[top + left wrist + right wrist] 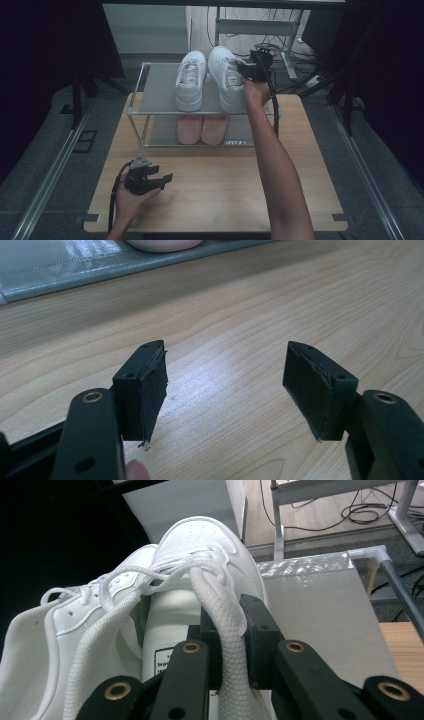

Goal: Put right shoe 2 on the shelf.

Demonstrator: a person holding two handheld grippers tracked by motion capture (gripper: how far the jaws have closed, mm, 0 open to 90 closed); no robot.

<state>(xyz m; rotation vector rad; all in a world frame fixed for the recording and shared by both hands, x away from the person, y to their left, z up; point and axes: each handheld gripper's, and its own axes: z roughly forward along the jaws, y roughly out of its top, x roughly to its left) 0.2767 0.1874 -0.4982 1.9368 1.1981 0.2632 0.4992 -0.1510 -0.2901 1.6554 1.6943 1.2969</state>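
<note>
While the right gripper [232,645] pinches the white sneaker's [200,570] collar between its jaws, a level, steady carry keeps the hold secure.

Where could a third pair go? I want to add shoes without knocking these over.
The grey upper shelf is bare left of the white lace-up sneakers; the lower shelf is free left of the pink slippers. The wooden tabletop in front is open. It is crowded where the right gripper clamps the right sneaker.
</note>
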